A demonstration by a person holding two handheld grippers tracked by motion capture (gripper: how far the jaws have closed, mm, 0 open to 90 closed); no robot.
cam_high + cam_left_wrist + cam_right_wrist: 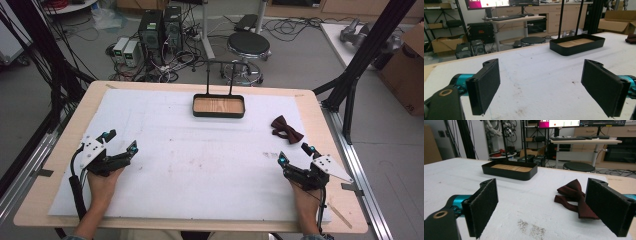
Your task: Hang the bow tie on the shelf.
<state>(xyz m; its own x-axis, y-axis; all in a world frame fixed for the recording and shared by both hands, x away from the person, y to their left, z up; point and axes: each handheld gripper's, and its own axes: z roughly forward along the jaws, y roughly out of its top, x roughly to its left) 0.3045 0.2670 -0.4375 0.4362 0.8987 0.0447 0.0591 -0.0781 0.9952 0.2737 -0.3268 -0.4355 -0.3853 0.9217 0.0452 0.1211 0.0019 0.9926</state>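
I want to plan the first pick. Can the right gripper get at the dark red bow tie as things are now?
Probably yes. The right gripper is open and the bow tie lies just ahead of it on the white mat, with nothing between them.

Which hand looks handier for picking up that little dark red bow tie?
Probably the right gripper: the bow tie lies just ahead of its open jaws, while the left gripper sits across the table.
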